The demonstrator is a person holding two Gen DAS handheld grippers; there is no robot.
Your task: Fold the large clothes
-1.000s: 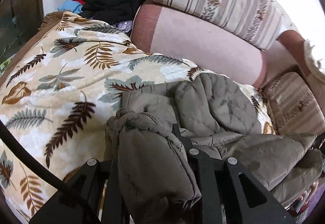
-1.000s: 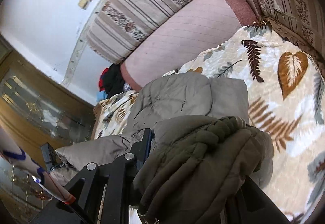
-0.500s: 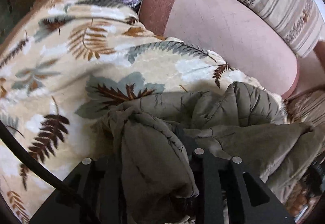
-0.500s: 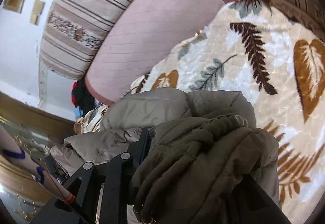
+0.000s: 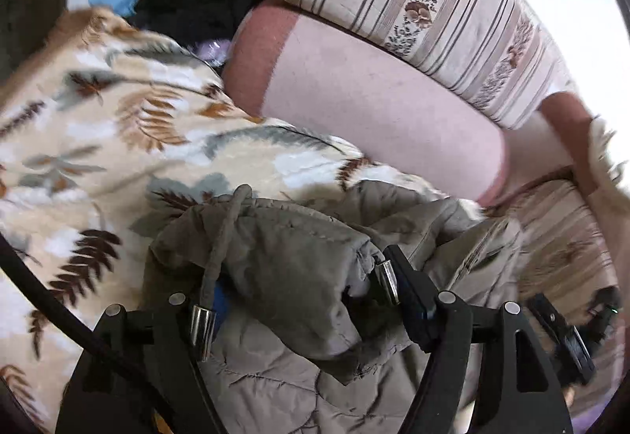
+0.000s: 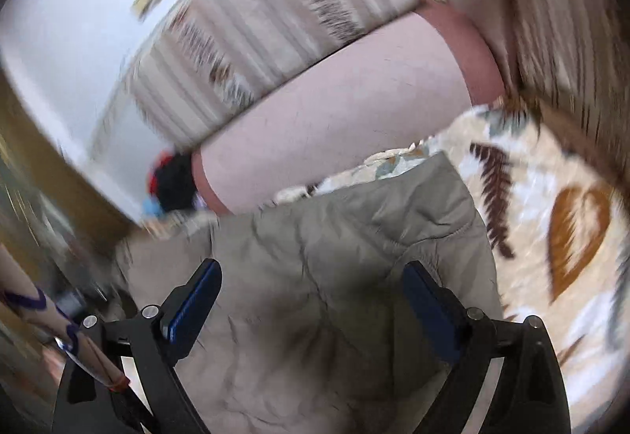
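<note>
Olive jacket [image 5: 291,268] under both hand-held grippers.

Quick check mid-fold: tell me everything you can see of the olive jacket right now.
The olive jacket is quilted, puffy fabric with a drawstring ending in metal tips. It lies bunched on the leaf-print blanket beside the pink bolster. Both the left gripper and right gripper have just been opening; a fold lies between the left's fingers.
</note>
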